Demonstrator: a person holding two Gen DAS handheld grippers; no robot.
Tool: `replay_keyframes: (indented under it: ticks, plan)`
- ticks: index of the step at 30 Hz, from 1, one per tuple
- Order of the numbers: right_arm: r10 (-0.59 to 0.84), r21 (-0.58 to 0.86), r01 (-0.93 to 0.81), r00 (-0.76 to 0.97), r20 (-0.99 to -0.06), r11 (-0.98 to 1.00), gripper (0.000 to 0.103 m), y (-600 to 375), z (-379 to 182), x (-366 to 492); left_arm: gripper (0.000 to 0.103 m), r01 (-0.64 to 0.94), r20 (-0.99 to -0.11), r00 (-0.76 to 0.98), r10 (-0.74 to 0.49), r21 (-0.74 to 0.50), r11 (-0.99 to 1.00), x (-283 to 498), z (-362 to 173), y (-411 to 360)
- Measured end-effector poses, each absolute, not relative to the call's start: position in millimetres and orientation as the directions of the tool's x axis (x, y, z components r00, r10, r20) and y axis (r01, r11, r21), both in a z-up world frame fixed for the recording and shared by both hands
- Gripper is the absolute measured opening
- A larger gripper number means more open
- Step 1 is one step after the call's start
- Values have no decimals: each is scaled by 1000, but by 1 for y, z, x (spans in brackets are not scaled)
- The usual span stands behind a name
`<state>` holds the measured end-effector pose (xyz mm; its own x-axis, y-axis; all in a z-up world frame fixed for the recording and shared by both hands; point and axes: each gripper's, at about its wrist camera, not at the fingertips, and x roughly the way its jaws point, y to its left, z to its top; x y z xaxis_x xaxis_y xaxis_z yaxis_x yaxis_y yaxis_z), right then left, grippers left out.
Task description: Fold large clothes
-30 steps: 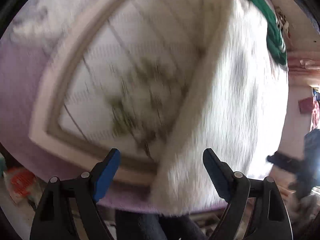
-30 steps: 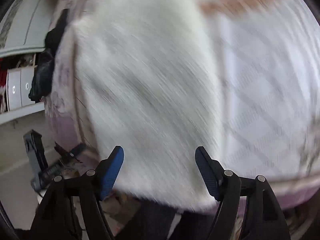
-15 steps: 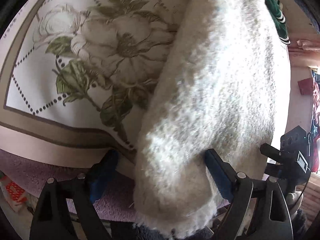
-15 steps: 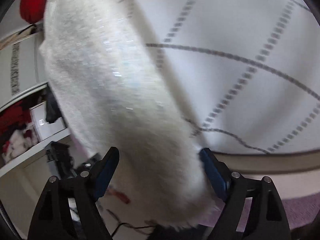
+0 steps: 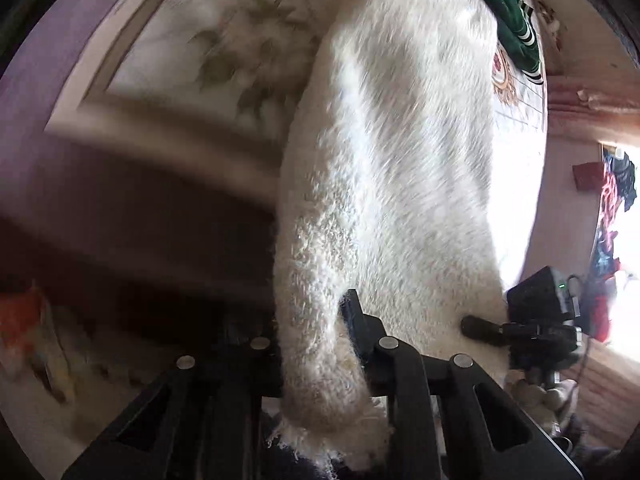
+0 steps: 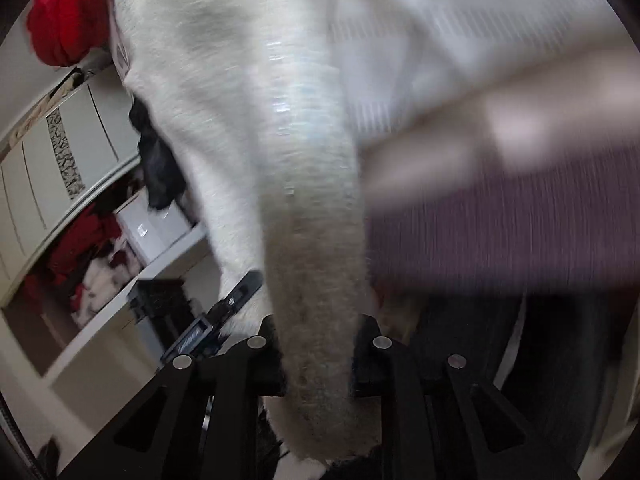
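— Both sets of tongs have the fuzzy white garment (image 5: 384, 184), right?

— Yes. The left tongs (image 5: 316, 332) are closed tight on a bunched edge of it, and the fabric hangs down past the fingers, frayed at the bottom.

— And the right tongs (image 6: 316, 344)?

— Same: pinched shut on another rolled edge of the white garment (image 6: 248, 92). The rest of it stretches away over the bed (image 5: 168, 92) with the flower-print cover.

— What's behind?

— A dark green garment (image 5: 504, 12) lies farther up the bed, something red (image 6: 64, 20) sits beside the white shelves (image 6: 60, 168). The view is blurred.
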<state>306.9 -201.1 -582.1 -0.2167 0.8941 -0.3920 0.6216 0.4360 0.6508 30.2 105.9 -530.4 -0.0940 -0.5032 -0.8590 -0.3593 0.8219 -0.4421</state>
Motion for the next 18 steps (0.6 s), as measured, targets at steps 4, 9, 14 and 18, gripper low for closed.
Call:
replay_keyframes:
  ticks: [4,9,14,18]
  plan:
    - [962,587,772,-115,-246,242,19,-209,-556,279,16,-437,-838,-58,-542,-467,769,42,-494,124]
    - [985,534,844,54,-162,42,19,-199,-557,327,16,-400,-848,71,-525,-506,764,122,-475,126]
    - [970,494,861,209,-126,-121,20,-193,-593,390,20,-380,-888,44,-457,-438,815,215,-514,109]
    - [940,427,871,320,-121,-242,33,-208,-616,413,24,-349,-896,-9,-444,-413,841,269,-546,102]
